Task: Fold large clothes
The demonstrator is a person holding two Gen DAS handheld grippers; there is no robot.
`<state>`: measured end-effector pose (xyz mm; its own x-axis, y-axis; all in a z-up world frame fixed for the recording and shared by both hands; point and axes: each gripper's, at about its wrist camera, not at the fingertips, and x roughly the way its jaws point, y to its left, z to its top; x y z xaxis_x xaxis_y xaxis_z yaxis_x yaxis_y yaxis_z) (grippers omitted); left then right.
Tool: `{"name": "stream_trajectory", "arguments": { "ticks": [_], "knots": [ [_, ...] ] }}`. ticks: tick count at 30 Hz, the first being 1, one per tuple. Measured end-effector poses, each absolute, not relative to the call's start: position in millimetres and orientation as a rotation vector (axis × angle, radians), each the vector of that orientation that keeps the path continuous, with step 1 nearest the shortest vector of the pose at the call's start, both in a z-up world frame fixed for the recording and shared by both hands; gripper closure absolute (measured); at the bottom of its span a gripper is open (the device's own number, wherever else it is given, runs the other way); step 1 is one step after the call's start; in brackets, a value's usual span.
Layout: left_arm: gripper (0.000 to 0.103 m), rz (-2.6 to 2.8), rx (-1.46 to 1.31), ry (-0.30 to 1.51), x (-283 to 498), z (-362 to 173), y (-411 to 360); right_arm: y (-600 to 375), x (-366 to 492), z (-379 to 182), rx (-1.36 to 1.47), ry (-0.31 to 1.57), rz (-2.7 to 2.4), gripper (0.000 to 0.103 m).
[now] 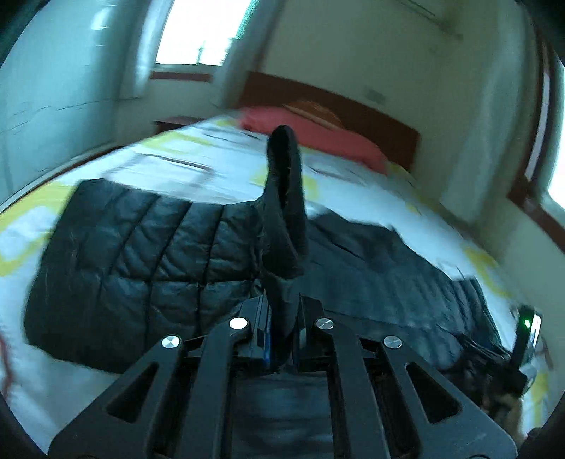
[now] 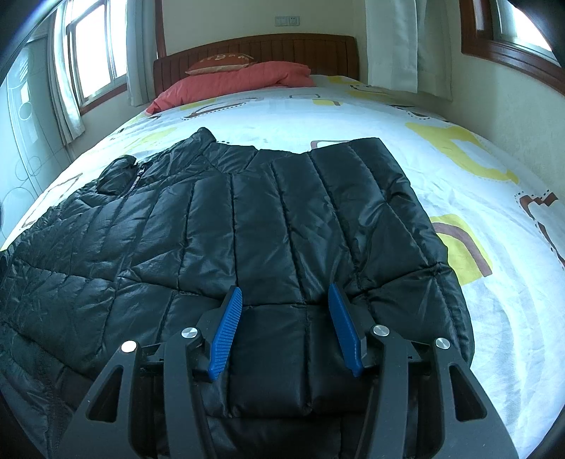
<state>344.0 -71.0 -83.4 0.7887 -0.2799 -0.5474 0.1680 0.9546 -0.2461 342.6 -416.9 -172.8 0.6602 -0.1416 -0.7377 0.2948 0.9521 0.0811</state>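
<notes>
My left gripper (image 1: 281,317) pinches a sleeve (image 1: 284,197); right gripper (image 2: 286,328) gapes over the half-folded jacket (image 2: 219,226) mid-frame

A bed (image 2: 406,116) with a white sheet printed in yellow and brown shapes fills the room. A wooden headboard (image 2: 257,46) stands against a cream wall (image 2: 226,17), a red pillow (image 2: 233,83) at the head edge. Daylit windows (image 2: 95,56) with pale curtains (image 2: 402,42) flank both sides.

Motion blurs the bed (image 1: 370,197) in the left view; the jacket (image 2: 247,219) runs past the right view's left edge.
</notes>
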Motion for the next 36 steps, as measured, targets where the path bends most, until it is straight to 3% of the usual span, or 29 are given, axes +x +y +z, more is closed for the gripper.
{"name": "stream_trajectory", "arguments": {
  "ticks": [6,11,12,13,14,15,16,19,24,27,33,34,36],
  "knots": [
    [0.096,-0.362,-0.094,0.69,336,-121,-176,-417,342,-173,0.203,0.813,-0.248,0.052],
    [0.093,-0.388,-0.008,0.759,329,-152,-211,-417,342,-173,0.2,0.814,-0.25,0.051],
    [0.09,-0.374,0.025,0.748,325,-152,-215,-417,342,-173,0.2,0.814,-0.251,0.051],
    [0.077,-0.379,0.035,0.74,325,-149,-217,-416,342,-173,0.2,0.814,-0.251,0.051],
    [0.057,-0.389,0.036,0.733,321,-146,-216,-417,343,-172,0.199,0.816,-0.251,0.051],
    [0.048,-0.387,0.034,0.722,315,-140,-212,-417,344,-172,0.198,0.817,-0.252,0.051],
    [0.042,-0.379,0.032,0.709,310,-135,-210,-416,343,-172,0.197,0.817,-0.252,0.051],
    [0.034,-0.4,0.019,0.697,296,-118,-192,-415,347,-167,0.192,0.834,-0.257,0.051],
    [0.029,-0.408,0.001,0.648,273,-92,-152,-405,337,-135,0.291,0.762,-0.253,0.051],
    [0.028,-0.366,0.007,0.622,270,-85,-124,-378,343,-122,0.299,0.751,-0.179,0.044],
    [0.028,-0.214,-0.007,0.628,282,-88,-63,-328,381,-144,0.326,0.858,-0.054,0.042],
    [0.028,-0.196,-0.015,0.636,285,-90,-55,-324,385,-148,0.334,0.868,-0.042,0.047],
    [0.028,-0.169,-0.022,0.654,289,-94,-42,-312,391,-150,0.302,0.877,-0.03,0.077]
  ]
}}
